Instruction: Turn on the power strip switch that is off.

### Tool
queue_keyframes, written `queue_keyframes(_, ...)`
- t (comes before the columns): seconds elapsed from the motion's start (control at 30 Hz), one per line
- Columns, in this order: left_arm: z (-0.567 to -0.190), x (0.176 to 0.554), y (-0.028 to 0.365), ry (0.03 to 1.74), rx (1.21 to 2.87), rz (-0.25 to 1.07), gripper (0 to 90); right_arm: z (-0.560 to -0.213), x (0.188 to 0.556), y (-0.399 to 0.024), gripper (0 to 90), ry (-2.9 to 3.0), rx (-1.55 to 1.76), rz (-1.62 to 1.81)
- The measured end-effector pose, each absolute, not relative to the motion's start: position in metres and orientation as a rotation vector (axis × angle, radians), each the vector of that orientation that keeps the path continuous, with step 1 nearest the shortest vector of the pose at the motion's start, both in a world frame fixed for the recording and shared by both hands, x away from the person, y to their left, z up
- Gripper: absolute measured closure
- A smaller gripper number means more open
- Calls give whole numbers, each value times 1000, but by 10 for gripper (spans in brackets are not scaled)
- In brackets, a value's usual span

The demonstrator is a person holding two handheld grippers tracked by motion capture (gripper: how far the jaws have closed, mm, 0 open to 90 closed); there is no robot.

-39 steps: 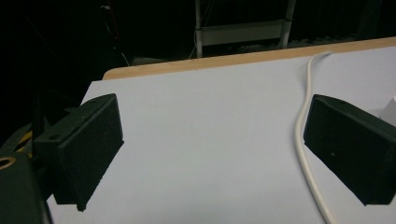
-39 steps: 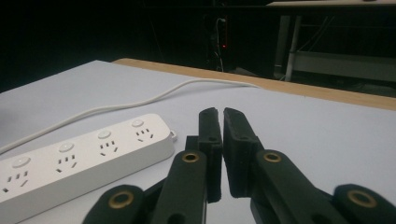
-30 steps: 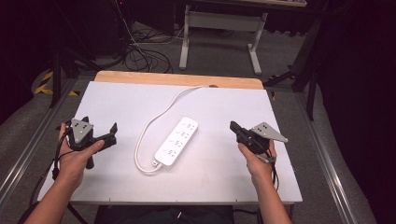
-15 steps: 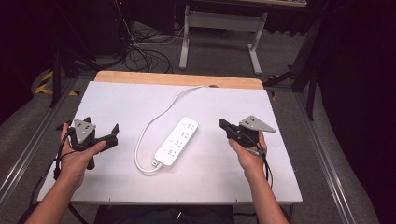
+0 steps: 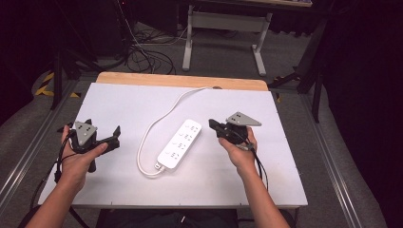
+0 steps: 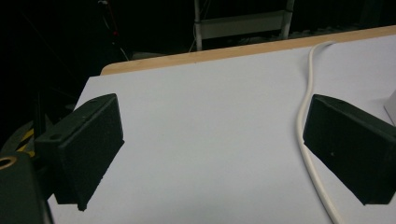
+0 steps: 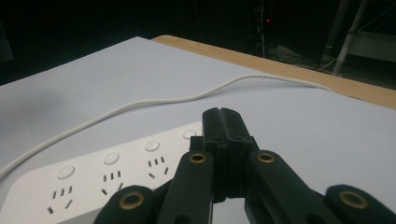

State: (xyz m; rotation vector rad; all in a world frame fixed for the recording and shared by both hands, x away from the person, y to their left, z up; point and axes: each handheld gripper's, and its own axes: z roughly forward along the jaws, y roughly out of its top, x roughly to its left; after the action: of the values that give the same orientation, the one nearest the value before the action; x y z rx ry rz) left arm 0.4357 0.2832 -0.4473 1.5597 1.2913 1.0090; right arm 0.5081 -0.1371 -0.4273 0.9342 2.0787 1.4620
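High view: power strip (image 5: 179, 143) on bench (image 5: 285, 180) looks rigid, light; grasp its long edges. Left gripper (image 5: 115, 134) spread; right gripper (image 5: 212, 126) closed, empty.

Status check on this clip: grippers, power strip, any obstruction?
Left gripper open, empty. Right gripper shut, empty, beside the power strip. Strip flat, cord looped left. Nothing in the way.

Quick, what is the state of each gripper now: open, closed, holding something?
Left gripper: open, jaws wide apart, holding nothing.
Right gripper: closed, jaws pressed together on nothing, beside the power strip.
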Motion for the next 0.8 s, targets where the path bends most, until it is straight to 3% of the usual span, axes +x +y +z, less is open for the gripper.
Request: queue_keyframes(0.8, -447, 436, 284, 1292, 1563, 1007, 56, -437, 526, -85, 900, 2219, 858, 1447)
